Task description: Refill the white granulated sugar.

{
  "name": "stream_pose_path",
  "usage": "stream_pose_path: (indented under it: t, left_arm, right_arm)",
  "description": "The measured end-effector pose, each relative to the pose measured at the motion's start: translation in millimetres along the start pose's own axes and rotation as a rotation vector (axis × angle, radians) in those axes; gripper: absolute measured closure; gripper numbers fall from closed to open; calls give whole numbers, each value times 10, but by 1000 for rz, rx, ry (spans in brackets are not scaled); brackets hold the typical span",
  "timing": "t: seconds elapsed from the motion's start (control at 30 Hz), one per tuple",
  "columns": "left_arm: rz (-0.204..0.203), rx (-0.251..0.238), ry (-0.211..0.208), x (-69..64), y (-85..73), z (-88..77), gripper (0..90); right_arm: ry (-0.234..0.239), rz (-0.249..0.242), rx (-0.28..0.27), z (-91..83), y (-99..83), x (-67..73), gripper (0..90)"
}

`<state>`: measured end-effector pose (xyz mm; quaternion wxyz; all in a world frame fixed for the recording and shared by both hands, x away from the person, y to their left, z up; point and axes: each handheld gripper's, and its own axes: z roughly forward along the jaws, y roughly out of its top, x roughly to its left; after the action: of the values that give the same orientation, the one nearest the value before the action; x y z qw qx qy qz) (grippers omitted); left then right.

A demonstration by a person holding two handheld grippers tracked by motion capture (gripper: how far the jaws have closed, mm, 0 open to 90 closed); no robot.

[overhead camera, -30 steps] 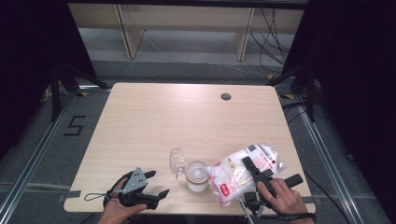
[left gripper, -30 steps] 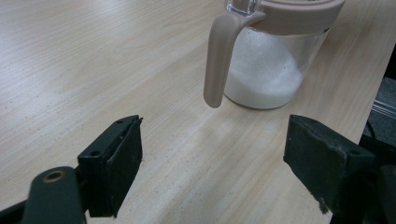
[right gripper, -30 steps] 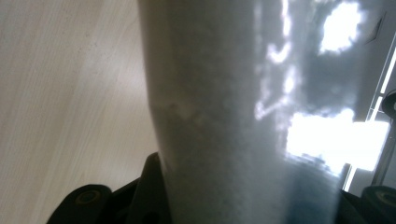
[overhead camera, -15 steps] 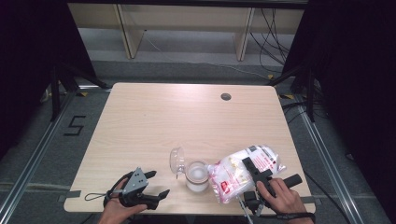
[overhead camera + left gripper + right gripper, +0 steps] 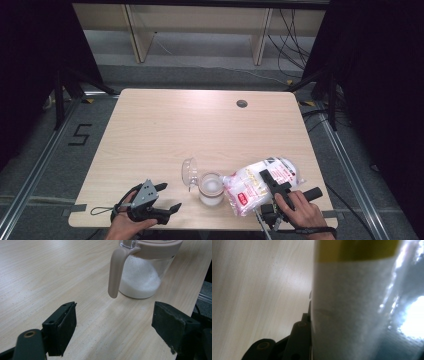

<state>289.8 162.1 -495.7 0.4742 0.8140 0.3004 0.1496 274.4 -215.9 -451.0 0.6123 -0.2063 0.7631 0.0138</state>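
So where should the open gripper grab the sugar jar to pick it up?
Probably by the beige handle. It sticks out from the sugar jar toward the left gripper, hanging free of the glass wall, and the open jaws already face it. Come in level from that side and close across the handle's narrow width.

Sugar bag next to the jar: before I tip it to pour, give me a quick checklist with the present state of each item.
1. Jar lid open: ok. The clear lid stands flipped up behind the jar.
2. Jar upright on the table: ok, partly filled with white granules.
3. Right gripper holding the bag: ok, the bag presses against its jaws in the right gripper view.
4. Bag opening cut and aimed at the jar: cannot tell, the opening is not visible.
5. Left gripper steadying the jar: not ok, jaws open and short of the handle.
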Motion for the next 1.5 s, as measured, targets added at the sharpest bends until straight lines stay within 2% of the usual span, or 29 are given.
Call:
stream_pose_path:
  t: [0.07,0.1,0.13,0.2,0.3,0.33,0.37,0.4,0.43,0.53,0.6,0.63,0.7,0.73,0.8,0.83,0.9,1.0,1.07,1.13,1.33,1.37,1.4,1.43,1.47,1.5]
  left_arm:
    - [-1,0,0,-1,0,-1,195]
    - [-2,-1,0,-1,1,-1,195]
    - [-3,-4,8,-3,1,-3,195]
    - [-2,-2,9,0,3,-7,195]
    - [-8,-11,3,2,1,-1,195]
    - [-8,-10,2,2,1,-2,195]
    - [-7,-13,2,0,2,-1,195]
    - [-14,-13,3,-7,2,-5,195]
    - [-8,-10,2,-3,3,-8,195]
    - [-13,-12,3,-5,2,-6,195]
    - [-17,-17,3,-7,2,0,195]
    - [-11,-16,3,-5,4,-1,195]
    - [-2,-9,3,4,2,-2,195]
    - [-8,-7,5,-1,1,-3,195]
    - [-8,-11,3,2,2,-1,196]
    - [-9,-11,4,3,3,-2,195]
    - [-11,-17,7,-1,4,-3,196]
    - [-4,-9,7,6,4,-10,196]
    - [-4,-8,7,8,5,-11,196]
    - [-4,-9,8,8,5,-11,197]
    - [-15,-15,7,-4,3,-6,197]
    - [-3,-14,10,0,6,-13,197]
    - [-1,-14,11,1,7,-13,197]
    - [-11,-13,6,-1,4,-8,197]
    - [-8,-17,7,1,5,-6,197]
    - [4,-11,6,8,7,-12,196]
  right_arm:
    - [2,44,-22,6,-22,-13,754]
    - [34,95,-32,2,-33,-30,756]
    - [35,114,-31,-2,-36,-32,756]
    - [58,207,-53,4,-39,-6,758]
    - [51,293,-130,14,-61,-59,759]
    - [70,407,-139,8,-67,-21,759]
    - [73,421,-150,5,-78,-42,760]
    - [77,467,-170,10,-84,-45,760]
    - [73,436,-209,14,-108,-106,761]
    - [101,584,-211,31,-146,-43,761]
    - [104,614,-224,49,-183,-34,762]
    - [113,607,-229,55,-208,-42,762]
    - [128,682,-227,74,-243,-9,763]
    - [126,681,-241,90,-274,-20,763]
    - [132,764,-262,117,-334,1,764]
    - [149,829,-261,117,-343,25,765]
    - [166,904,-280,142,-381,50,767]
    - [188,963,-299,203,-422,87,769]
    - [216,1027,-315,226,-418,123,770]
    - [234,1068,-333,261,-415,153,770]
    - [273,1151,-343,330,-416,216,771]
    - [276,1146,-345,335,-426,219,771]
    - [278,1168,-338,335,-432,231,771]
    - [279,1168,-344,349,-448,237,771]
    - [264,1182,-348,366,-456,249,771]
    - [283,1191,-343,369,-469,257,772]
